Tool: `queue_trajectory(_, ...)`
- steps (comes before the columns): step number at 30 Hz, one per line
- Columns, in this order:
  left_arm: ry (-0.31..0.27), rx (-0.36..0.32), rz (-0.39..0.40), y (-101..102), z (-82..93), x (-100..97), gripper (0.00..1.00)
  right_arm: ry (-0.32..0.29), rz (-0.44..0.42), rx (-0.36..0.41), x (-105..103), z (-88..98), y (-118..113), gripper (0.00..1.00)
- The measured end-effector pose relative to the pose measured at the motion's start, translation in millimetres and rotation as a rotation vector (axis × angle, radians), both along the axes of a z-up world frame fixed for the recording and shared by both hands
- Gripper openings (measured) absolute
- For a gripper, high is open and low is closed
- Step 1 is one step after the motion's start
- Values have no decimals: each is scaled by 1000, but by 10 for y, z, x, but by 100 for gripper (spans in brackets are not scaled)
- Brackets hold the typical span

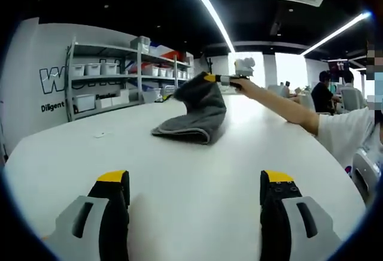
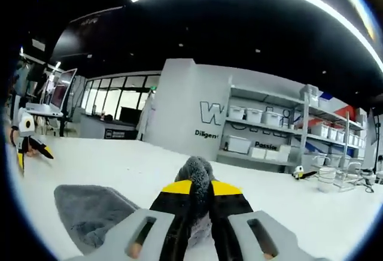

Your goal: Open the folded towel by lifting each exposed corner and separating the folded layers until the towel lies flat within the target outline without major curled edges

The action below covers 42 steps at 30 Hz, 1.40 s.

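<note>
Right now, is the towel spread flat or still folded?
Still folded: the towel lies bunched on the table, one corner lifted by the right gripper.

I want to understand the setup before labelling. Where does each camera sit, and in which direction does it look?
Left gripper view: rides on the left claw, held open low over the white table, facing the grey towel; the person's arm and right claw lifting a corner show.
Right gripper view: rides on the right claw, shut on the towel, facing the shelves.
Shared: towel, table, shelves.
</note>
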State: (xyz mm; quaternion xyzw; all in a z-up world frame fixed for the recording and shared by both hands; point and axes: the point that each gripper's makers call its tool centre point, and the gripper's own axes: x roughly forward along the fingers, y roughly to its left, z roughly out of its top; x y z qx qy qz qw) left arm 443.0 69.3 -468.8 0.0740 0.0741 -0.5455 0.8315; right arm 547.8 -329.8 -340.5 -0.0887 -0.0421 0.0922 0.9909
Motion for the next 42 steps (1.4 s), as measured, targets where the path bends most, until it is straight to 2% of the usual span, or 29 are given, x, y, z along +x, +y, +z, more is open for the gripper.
queue_trajectory(2,0,0,0,-2,-3,-6,89,15,-33,8,7,-38,-137,5)
queue_trajectory(9,-2,4,-2,-12,-16,-32,89,63,-142,-41,-23,-182,-522,6)
queue_trajectory(12,-2,4,-2,-14,-18,-37,89,90,-182,-15,-66,-271,-685,6)
queue_trajectory(15,-4,6,-3,-18,-26,-49,89,137,-228,33,-96,-411,-886,6)
queue_trajectory(22,-5,9,-3,-19,-29,-52,89,245,-324,86,-180,-712,-1254,6)
queue_trajectory(27,-7,13,-4,-19,-33,-55,89,345,-361,132,-220,-958,-1402,6)
queue_trajectory(32,-7,14,-4,-14,-30,-49,89,444,-383,134,-260,-1184,-1474,6)
queue_trajectory(36,-8,15,-4,-12,-29,-44,89,490,-392,133,-273,-1288,-1501,6)
queue_trajectory(42,-9,17,-5,-12,-27,-38,89,508,-392,140,-306,-1337,-1491,6)
